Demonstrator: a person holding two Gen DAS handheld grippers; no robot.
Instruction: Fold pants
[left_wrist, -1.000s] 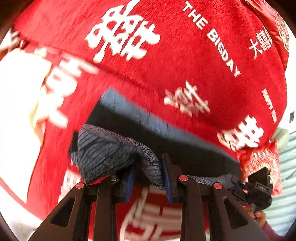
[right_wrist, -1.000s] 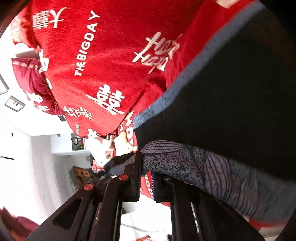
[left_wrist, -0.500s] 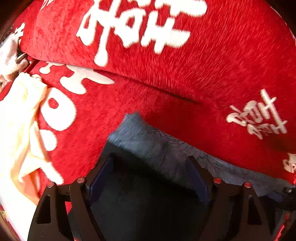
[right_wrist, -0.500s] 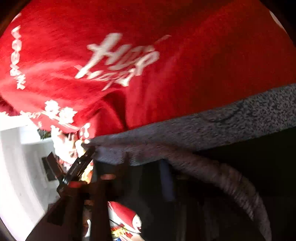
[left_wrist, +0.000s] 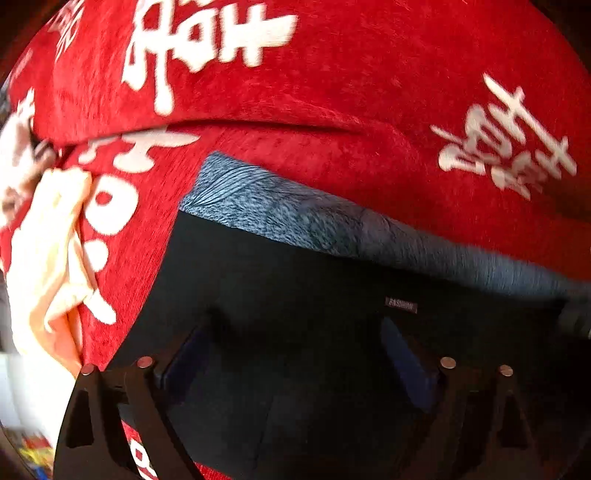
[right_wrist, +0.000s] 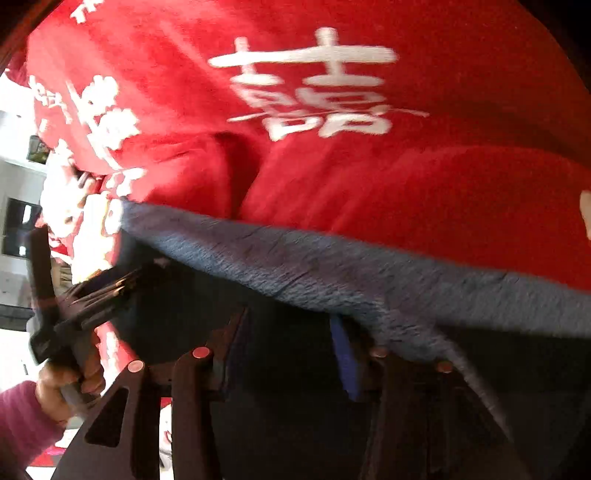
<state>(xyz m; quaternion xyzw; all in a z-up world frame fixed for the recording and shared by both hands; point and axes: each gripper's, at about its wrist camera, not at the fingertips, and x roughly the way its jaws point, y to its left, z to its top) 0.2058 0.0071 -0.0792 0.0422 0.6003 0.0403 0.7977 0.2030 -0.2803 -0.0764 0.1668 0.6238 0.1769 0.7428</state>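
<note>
The black pants with a grey-blue patterned waistband lie flat on a red cover. My left gripper hangs just over the black cloth, jaws wide apart and empty. In the right wrist view the waistband runs across the frame above the black cloth. My right gripper is open over the pants with nothing between its fingers. The left gripper shows at the left edge of that view, held by a hand in a pink sleeve.
The red cover with white characters spreads over a seat and backrest with a crease between them. A cream cloth lies at the left edge. A white floor or wall shows far left.
Both grippers were shut on the waistband a second ago. They have since opened and let it go. The pants now lie flat on the cover with both grippers just above.
</note>
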